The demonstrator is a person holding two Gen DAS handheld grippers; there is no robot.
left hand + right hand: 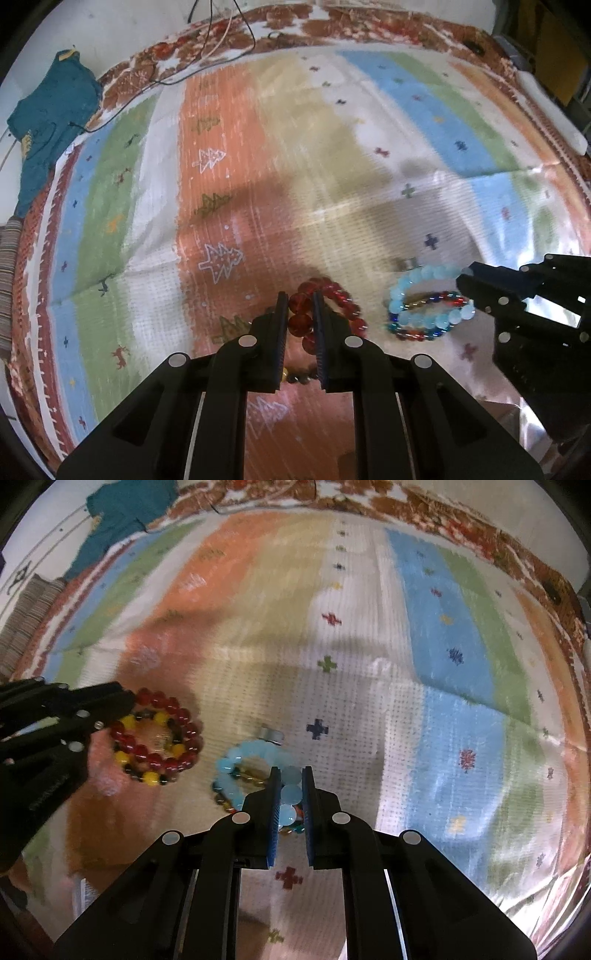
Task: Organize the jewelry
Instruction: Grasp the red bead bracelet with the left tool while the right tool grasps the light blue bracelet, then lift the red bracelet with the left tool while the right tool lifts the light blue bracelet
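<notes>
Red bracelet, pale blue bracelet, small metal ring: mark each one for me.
Red bracelet (184, 716): right wrist view, bead on its right side.
Pale blue bracelet (231, 758): right wrist view, upper-left bead.
Small metal ring (271, 734): right wrist view, its band.

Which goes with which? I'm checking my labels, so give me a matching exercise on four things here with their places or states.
Things:
1. red bracelet
2. light blue bracelet
3. teal cloth
4. small metal ring

Places or states:
A. lying loose just beyond the blue beads
B. pinched by the left gripper
C. at the mat's far left edge
D. pinched by the right gripper

Pairs: 1-B, 2-D, 3-C, 4-A
</notes>
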